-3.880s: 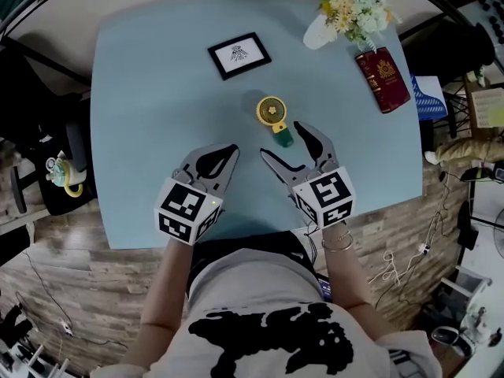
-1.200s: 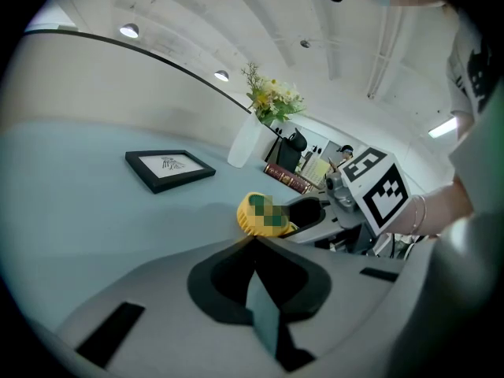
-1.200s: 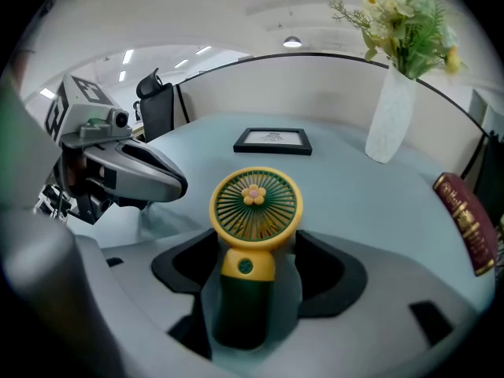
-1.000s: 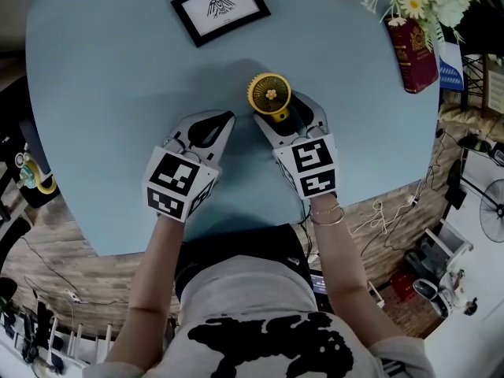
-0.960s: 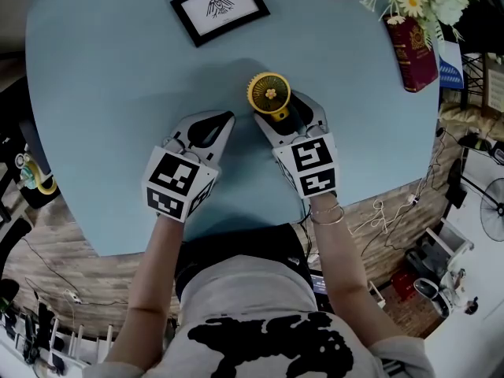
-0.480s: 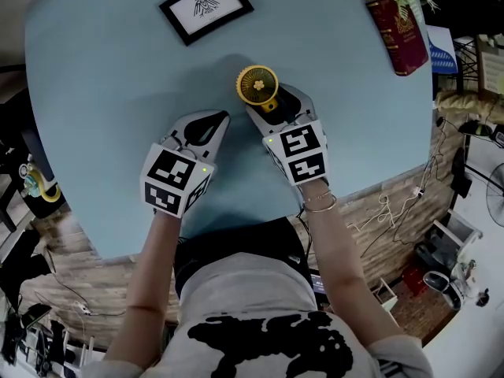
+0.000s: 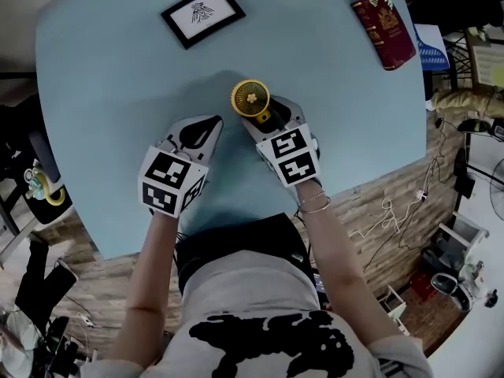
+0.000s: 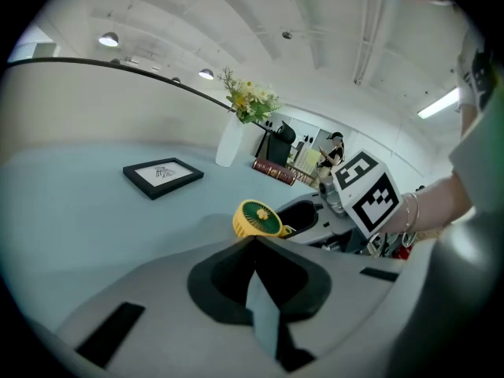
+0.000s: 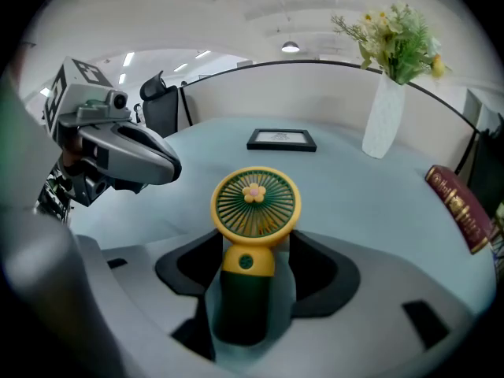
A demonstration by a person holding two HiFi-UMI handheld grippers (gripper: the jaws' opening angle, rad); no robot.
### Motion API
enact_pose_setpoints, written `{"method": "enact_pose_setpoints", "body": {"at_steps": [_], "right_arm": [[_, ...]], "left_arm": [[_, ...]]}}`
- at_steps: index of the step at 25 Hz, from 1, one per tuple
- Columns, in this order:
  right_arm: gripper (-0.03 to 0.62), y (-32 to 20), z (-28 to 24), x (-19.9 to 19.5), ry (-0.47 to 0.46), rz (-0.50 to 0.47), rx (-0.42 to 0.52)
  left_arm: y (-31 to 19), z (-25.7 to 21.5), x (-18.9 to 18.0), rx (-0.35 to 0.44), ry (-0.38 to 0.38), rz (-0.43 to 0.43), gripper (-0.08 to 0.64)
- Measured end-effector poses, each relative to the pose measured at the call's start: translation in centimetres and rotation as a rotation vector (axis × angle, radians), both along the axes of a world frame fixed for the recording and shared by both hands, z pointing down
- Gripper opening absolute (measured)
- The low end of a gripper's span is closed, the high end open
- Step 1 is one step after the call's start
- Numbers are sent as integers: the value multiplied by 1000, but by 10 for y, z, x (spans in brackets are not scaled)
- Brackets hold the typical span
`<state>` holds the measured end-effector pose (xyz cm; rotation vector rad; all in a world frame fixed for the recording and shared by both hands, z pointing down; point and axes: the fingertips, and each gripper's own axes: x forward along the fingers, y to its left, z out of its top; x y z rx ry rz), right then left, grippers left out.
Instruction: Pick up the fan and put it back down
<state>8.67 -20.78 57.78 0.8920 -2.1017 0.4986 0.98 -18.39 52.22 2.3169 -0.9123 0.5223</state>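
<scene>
Standing by the pale blue table (image 7: 94, 85), you see a person bent over it with a tool in each hand. The right gripper (image 7: 268, 116) has the little yellow fan (image 7: 250, 98) in its claw. Its jaws have just been closing and now sit narrowed on the dark green handle, their black tips pressed against it just under the yellow neck, one on each side. The fan stands upright, its round grille with the small flower in the middle rising above the jaw tips and facing back toward the person. Whether the foot of the handle rests on the table or is just off it I cannot tell. It sits near the middle of the table, on the near side of a black picture frame (image 7: 203, 14) that lies flat well apart from it. The left gripper (image 7: 213, 123) hangs just beside the fan on the person's left, pointing slantwise down at the tabletop, its jaws brought together tip to tip with nothing between them. At the far right edge lies a dark red book (image 7: 383, 22), and close by it stands a white vase (image 9: 382, 116) of pale flowers (image 9: 398, 34).
</scene>
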Motion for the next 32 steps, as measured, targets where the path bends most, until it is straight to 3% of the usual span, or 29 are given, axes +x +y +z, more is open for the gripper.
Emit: {"method": "enact_pose_setpoints", "body": {"at_steps": [10, 24, 32], "right_arm": [[272, 19, -52, -4, -77, -32, 80], [258, 19, -155, -11, -222, -33, 311], [258, 21, -208, -4, -298, -25, 403]], "left_arm": [[18, -24, 13, 41, 3, -7, 11], [27, -83, 7, 189, -32, -52, 11], [31, -129, 15, 290, -37, -20, 11]]}}
